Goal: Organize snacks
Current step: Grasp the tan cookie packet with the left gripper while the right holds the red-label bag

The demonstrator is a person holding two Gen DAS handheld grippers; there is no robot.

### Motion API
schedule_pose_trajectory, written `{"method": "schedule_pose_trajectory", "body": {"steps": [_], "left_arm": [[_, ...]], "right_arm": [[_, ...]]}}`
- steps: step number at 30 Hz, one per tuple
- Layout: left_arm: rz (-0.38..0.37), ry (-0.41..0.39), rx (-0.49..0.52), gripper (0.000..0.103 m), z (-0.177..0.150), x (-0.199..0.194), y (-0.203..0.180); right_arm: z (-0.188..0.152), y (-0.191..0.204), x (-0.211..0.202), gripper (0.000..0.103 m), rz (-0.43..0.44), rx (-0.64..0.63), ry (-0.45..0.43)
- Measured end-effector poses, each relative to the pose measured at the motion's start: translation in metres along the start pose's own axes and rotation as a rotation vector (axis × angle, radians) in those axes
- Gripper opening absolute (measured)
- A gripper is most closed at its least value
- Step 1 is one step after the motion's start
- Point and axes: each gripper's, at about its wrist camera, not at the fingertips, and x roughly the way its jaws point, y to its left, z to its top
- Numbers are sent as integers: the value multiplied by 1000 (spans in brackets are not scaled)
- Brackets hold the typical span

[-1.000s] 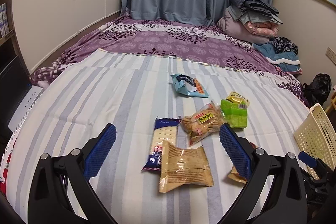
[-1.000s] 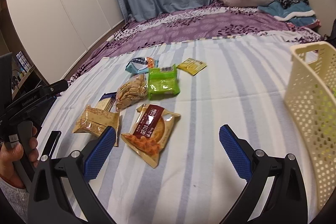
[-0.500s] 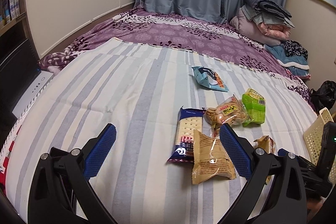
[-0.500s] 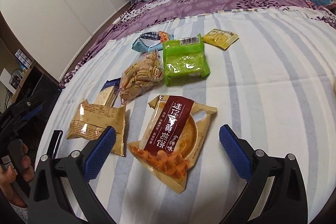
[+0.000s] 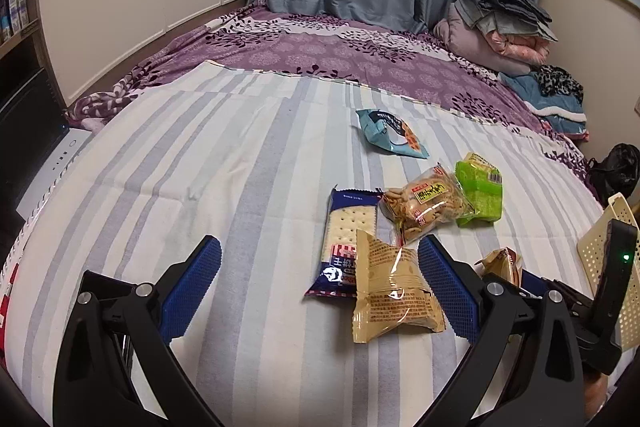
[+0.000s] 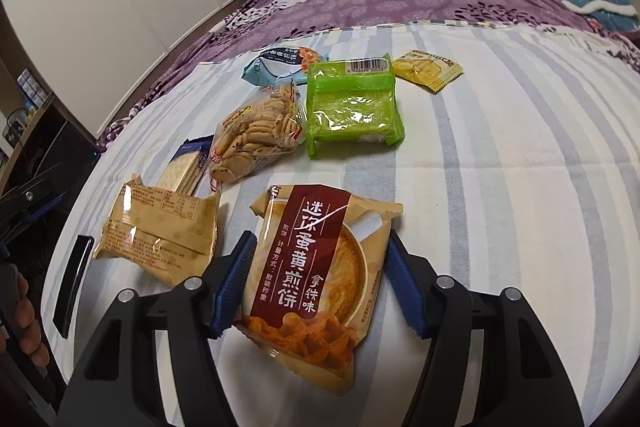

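Note:
A tan snack packet with a dark red band (image 6: 320, 267) lies on the striped sheet (image 6: 500, 187). My right gripper (image 6: 320, 243) straddles it; its jaws are closing and the blue pads (image 6: 236, 279) touch both long sides. In the left wrist view only a crumpled corner of that packet (image 5: 500, 261) shows. My left gripper (image 5: 318, 251) hovers open over the sheet, nothing between its fingers. A plain tan packet (image 5: 392, 299) lies just inside its right finger, overlapping a blue cracker packet (image 5: 348, 239).
A biscuit bag (image 6: 256, 135), a green packet (image 6: 352, 111), a teal packet (image 6: 280, 63) and a small yellow sachet (image 6: 428, 69) lie farther back. A cream plastic basket (image 5: 600, 251) stands at the right. Folded bedding (image 5: 500, 19) is piled in the far corner.
My right gripper moved down and forward over the red-banded packet and its jaws came in from wide to the packet's sides. The left gripper drifted slightly and stays open.

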Motion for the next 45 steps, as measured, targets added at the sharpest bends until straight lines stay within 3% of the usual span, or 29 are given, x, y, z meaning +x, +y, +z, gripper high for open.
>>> {"method": "schedule_pose_trajectory", "body": {"steps": [6,18,27,34,40,45], "left_arm": [[2,18,19,100,-4,12,-11],[-24,104,57,100,-29,33,-29],[-135,103,185,100,-46,16,-75],[-240,151,184,100,-57,12,-97],[-334,159,248,100,-65,-3,-122],[-308,132,263,100,-61,-17,-120]], "right_arm": [[-7,4,-14,54,-16,-55,-16],[-8,-15,-45,54,-5,-4,-74],[-13,-36,-62,54,-15,50,-112],[-16,-63,-78,54,-38,109,-148],[-16,-79,-86,54,-49,144,-171],[-19,-85,-90,54,-49,158,-180]]}}
